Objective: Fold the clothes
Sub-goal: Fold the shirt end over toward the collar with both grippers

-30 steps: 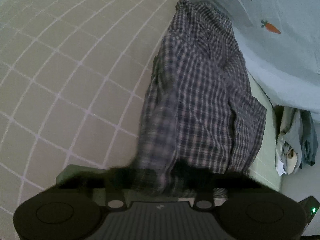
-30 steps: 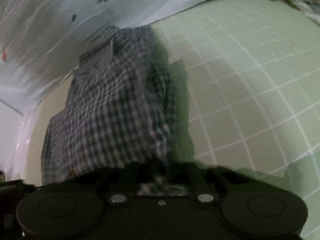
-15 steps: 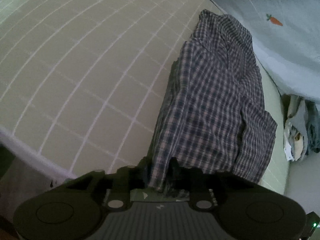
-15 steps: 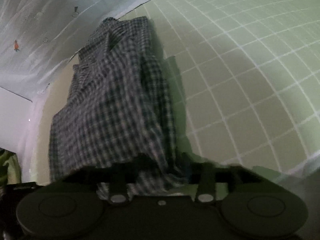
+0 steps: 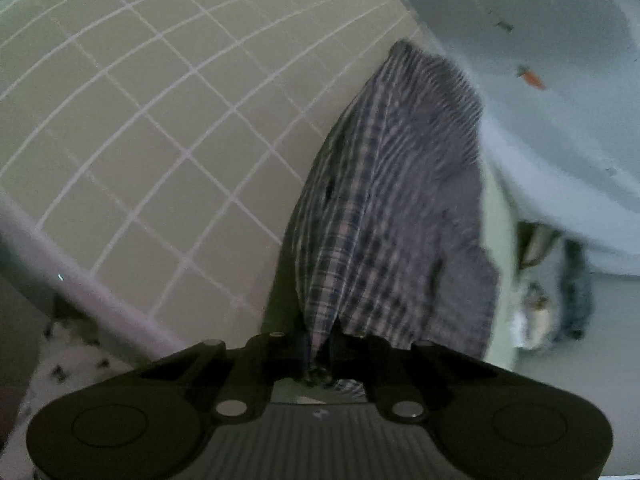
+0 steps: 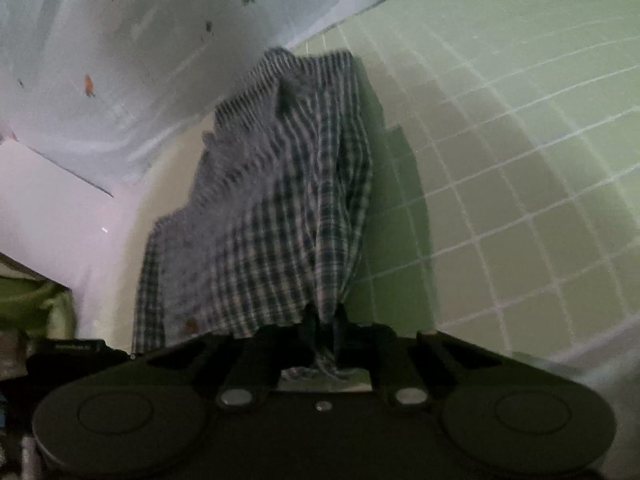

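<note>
On the green checked bed (image 5: 168,128), the plaid shirt (image 5: 392,208) runs lengthwise away; left tool (image 5: 324,332) and right tool (image 6: 324,320), angled downward, just clamped onto its near hem.

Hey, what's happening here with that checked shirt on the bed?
A person is folding clothes with a hand-held claw in each hand. The left claw and the right claw have both just been closing, and each now pinches the near edge of the checked shirt. The shirt lies stretched away from them across the green gridded sheet, next to a pale blue blanket with carrot prints. A small pile of other clothes sits off to one side.
</note>
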A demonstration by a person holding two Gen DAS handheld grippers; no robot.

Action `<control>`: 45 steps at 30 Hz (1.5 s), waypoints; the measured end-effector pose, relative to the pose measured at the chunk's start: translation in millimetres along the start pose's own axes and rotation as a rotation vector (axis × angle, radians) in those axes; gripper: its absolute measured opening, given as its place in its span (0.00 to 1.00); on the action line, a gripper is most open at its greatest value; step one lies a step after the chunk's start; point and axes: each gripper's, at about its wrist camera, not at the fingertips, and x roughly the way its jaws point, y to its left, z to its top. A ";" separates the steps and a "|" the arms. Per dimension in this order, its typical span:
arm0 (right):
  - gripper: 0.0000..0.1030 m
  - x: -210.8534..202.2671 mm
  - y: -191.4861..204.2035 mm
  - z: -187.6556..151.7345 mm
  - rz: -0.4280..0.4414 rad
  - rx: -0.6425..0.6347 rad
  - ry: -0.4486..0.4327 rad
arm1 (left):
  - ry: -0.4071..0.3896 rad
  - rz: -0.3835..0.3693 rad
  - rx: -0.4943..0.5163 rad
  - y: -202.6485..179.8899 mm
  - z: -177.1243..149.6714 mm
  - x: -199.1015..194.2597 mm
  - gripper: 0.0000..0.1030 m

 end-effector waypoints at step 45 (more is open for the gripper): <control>0.83 104.4 24.3 277.1 -0.003 0.069 -0.279 | -0.157 0.051 0.021 -151.4 242.9 81.8 0.85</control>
